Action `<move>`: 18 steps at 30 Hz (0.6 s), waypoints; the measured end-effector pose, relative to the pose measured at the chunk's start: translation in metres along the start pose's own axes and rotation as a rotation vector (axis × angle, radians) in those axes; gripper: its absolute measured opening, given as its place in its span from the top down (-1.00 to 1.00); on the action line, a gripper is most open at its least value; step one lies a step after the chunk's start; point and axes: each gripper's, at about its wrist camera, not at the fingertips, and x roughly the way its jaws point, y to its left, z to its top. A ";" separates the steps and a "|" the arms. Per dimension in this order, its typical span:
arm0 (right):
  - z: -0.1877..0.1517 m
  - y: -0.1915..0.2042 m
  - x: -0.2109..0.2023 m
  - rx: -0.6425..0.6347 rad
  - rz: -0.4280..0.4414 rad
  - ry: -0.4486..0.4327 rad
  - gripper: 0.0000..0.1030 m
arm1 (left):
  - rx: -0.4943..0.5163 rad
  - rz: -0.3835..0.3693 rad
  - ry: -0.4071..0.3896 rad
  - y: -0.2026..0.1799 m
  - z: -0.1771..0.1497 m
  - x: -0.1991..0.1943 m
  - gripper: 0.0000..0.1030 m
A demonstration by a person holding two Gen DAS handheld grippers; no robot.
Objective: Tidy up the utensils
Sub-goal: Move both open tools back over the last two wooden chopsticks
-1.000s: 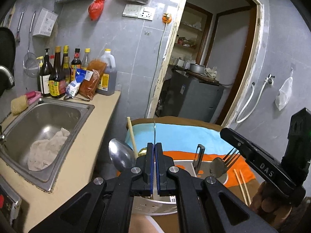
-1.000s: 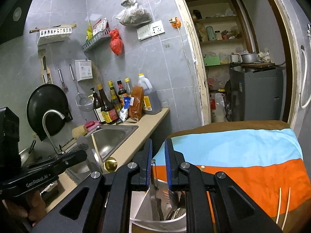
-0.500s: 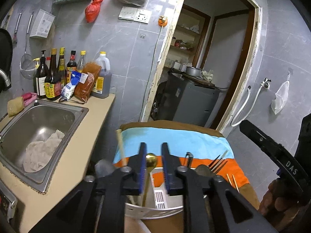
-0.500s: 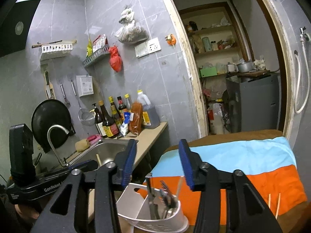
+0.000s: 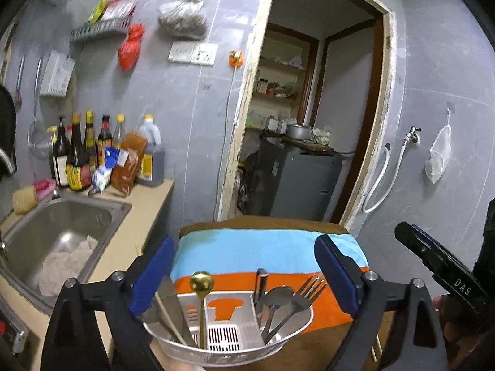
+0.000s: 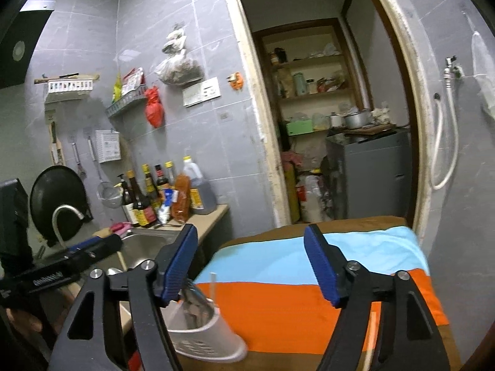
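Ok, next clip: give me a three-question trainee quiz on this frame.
1. True or false: the left gripper is open.
2. In the left wrist view, the fork stands in which side of the caddy: A image-left, B image-right?
3. Fill in: the gold spoon stands with its ___ end up.

Key: 1 true; 2 B; 3 round. The right gripper is open too.
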 end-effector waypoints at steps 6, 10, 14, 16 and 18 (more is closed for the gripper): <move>0.002 -0.031 -0.021 -0.010 -0.085 -0.010 -0.77 | 0.076 0.052 -0.018 -0.038 -0.002 0.002 -0.98; 0.003 -0.052 -0.035 -0.021 -0.126 -0.001 -0.83 | 0.114 0.046 0.006 -0.066 -0.008 0.007 -0.98; 0.002 -0.072 -0.047 -0.025 -0.164 0.005 -0.90 | 0.133 0.021 0.023 -0.092 -0.015 0.010 -0.98; 0.001 -0.085 -0.054 -0.022 -0.184 0.011 -0.90 | 0.140 0.007 0.031 -0.105 -0.020 0.011 -0.98; 0.001 -0.094 -0.059 -0.019 -0.197 0.014 -0.90 | 0.149 -0.007 0.042 -0.117 -0.024 0.014 -0.98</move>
